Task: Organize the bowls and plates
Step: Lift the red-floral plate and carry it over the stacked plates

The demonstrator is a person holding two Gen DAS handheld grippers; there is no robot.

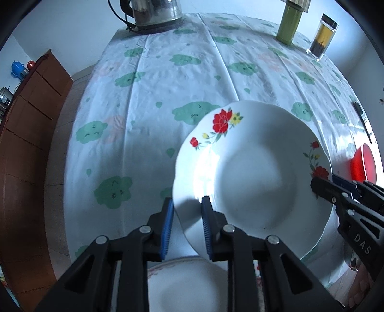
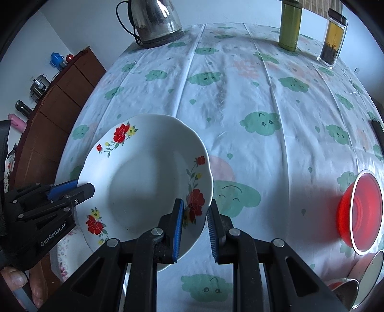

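A white deep plate with red flowers (image 1: 254, 177) is held up above the table, tilted. My left gripper (image 1: 186, 211) is shut on its left rim, one blue pad above and one below. My right gripper (image 2: 195, 213) straddles its right rim (image 2: 148, 177) and pinches it. Each gripper shows in the other's view: the right (image 1: 336, 192), the left (image 2: 72, 189). A second white plate (image 1: 189, 285) lies below the held one. A red bowl (image 2: 360, 211) sits on the table at the right.
The table carries a white cloth with green clouds (image 2: 240, 96). At its far edge stand a steel kettle (image 2: 156, 21), a green canister (image 2: 289, 26) and a clear jar (image 2: 332, 38). A steel bowl (image 2: 360, 283) lies by the red bowl. A brown cabinet (image 1: 28, 134) stands left.
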